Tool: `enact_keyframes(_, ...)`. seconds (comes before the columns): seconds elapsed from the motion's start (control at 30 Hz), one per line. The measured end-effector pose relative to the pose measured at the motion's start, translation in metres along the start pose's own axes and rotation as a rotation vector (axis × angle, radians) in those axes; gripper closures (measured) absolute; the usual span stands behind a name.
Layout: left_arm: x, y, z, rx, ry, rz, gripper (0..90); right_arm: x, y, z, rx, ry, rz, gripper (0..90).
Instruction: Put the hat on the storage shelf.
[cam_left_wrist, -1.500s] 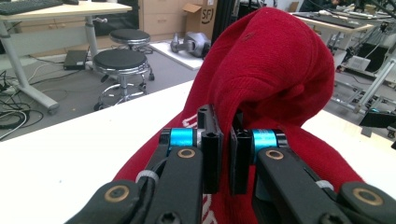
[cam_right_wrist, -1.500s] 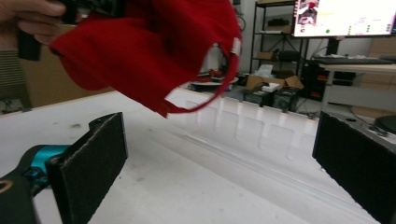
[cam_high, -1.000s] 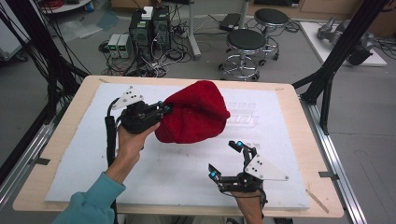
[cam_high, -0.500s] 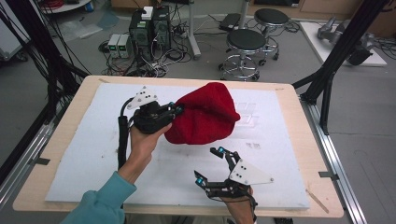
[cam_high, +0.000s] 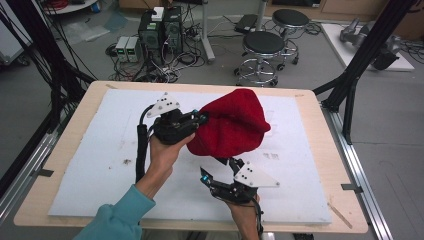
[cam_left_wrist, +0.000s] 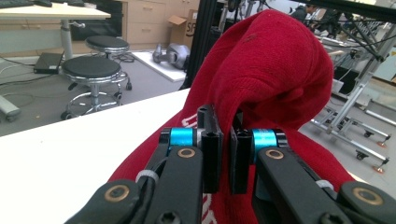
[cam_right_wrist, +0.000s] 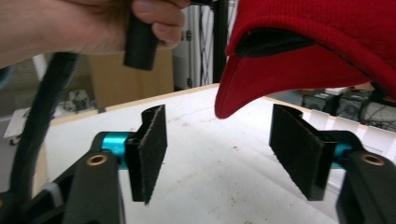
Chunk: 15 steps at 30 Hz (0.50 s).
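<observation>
Red knit, soft and light, the cap (cam_high: 231, 124) hangs limp above the white mat (cam_high: 95, 150); our left gripper (cam_high: 200, 119) is clenched on its edge; our right gripper (cam_high: 216, 170), jaws just closing with nothing between them, sits below; we'd pinch the stiffer brim (cam_right_wrist: 261, 79), which points down toward it; crown uppermost.

Red hat (cam_high: 231, 122): knitted cloth, matt, ribbed. Left gripper (cam_left_wrist: 223, 154): black matt plastic, glossy blue metal collars, brass rivets. Right gripper (cam_right_wrist: 229, 154) pads: rough, fuzzy. Table (cam_high: 75, 100): pale wood rim, white matt sheet.
</observation>
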<state>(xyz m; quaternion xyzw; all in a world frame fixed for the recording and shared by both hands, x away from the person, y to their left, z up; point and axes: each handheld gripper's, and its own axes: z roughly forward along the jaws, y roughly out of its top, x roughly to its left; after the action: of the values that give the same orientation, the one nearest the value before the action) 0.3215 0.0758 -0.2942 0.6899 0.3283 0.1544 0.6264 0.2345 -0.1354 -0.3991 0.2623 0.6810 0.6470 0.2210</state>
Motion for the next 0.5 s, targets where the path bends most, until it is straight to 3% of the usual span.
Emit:
enact_keyframes(0.27,-0.01,-0.005,0.007,0.004,-0.025,-0.002,86.4,0.001,0.0,0.009,-0.008,-0.054,0.035,48.2)
enact_keyframes(0.5,-0.013,-0.008,0.009,-0.004,-0.012,-0.006,86.4,0.001,0.001,0.01,-0.027,-0.096,0.063,57.8)
